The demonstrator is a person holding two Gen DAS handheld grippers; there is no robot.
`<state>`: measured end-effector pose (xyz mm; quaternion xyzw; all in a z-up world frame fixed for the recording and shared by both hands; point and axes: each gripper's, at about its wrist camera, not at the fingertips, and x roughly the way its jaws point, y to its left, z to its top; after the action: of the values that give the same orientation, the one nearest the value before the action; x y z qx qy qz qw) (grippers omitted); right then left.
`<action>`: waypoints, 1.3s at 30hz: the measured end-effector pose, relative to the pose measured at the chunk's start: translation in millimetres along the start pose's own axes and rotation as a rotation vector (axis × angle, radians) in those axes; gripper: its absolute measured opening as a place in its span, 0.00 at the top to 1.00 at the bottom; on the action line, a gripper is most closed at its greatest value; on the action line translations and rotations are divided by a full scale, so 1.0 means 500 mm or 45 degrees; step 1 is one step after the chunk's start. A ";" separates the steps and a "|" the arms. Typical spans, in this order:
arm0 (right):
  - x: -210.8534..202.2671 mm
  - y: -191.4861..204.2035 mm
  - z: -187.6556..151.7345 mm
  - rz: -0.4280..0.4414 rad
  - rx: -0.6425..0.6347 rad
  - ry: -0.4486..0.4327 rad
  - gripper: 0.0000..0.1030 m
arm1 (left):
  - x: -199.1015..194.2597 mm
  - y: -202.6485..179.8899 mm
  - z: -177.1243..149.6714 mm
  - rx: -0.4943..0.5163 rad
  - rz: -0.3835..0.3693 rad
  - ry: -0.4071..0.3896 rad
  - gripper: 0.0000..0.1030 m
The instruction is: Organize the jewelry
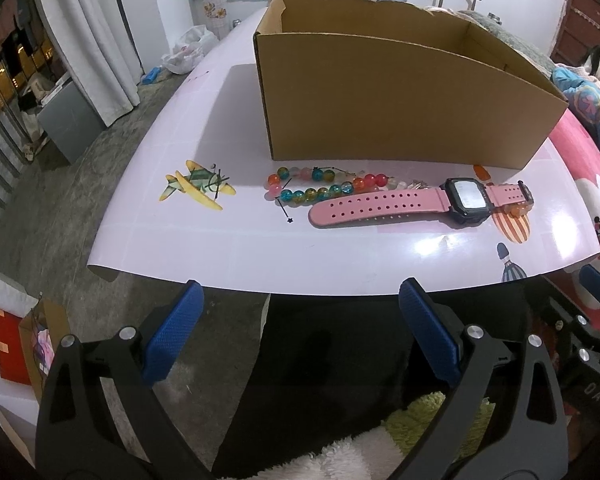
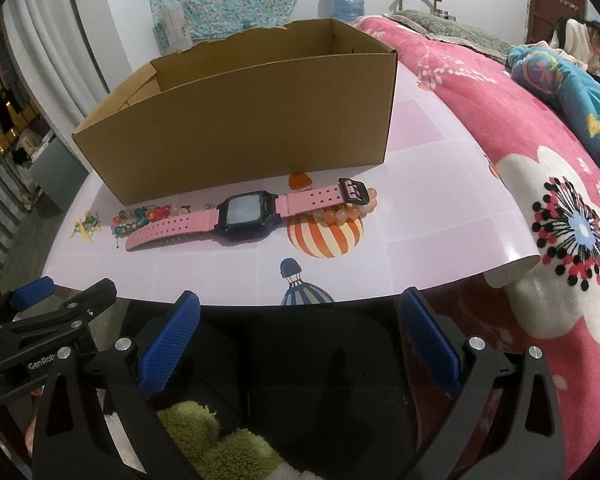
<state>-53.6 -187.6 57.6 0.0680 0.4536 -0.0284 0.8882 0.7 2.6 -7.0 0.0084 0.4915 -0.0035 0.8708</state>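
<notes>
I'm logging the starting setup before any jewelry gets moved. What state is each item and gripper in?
Cardboard box: open-topped, upright.
Pink watch: flat, unbuckled, outside the box.
Multicolored bead bracelet: on the table.
Orange bead bracelet: under the buckle end.
Left hand-held gripper: open.
Right hand-held gripper: open.

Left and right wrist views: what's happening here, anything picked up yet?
Nothing is held yet. The left gripper and right gripper both hang open before the table's near edge. The pink watch, multicolored bead bracelet and a peach bead bracelet partly under the watch's buckle end lie in front of the open cardboard box.
</notes>
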 end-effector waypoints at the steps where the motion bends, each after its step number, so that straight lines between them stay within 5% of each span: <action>1: -0.001 0.000 0.000 -0.003 0.000 -0.002 0.05 | 0.001 0.001 0.000 -0.001 -0.001 0.001 0.08; 11: -0.006 0.000 -0.002 -0.009 -0.006 -0.017 0.05 | 0.008 0.011 -0.004 -0.008 -0.018 0.004 0.08; 18: -0.032 0.004 0.006 0.079 -0.128 -0.182 0.05 | 0.015 0.016 0.001 0.022 -0.082 -0.029 0.08; 24: -0.030 0.006 0.045 0.157 -0.322 -0.278 0.05 | 0.001 0.031 0.005 0.063 -0.301 -0.205 0.08; 30: 0.016 0.027 0.090 0.310 -0.535 -0.201 0.06 | -0.005 0.044 0.017 0.044 -0.445 -0.301 0.08; 32: 0.038 0.039 0.098 0.344 -0.622 -0.165 0.15 | -0.002 0.042 0.020 0.055 -0.472 -0.319 0.08; 35: 0.075 0.050 0.110 0.368 -0.700 -0.080 0.27 | 0.005 0.031 0.024 0.134 -0.431 -0.359 0.08; 39: 0.109 0.065 0.114 0.378 -0.836 -0.001 0.31 | 0.003 0.020 0.014 0.280 -0.369 -0.411 0.08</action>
<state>27.5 -163.3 49.7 -0.1558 0.4232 0.2482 0.8574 7.5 12.7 -4.8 0.0318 0.3386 -0.1833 0.9224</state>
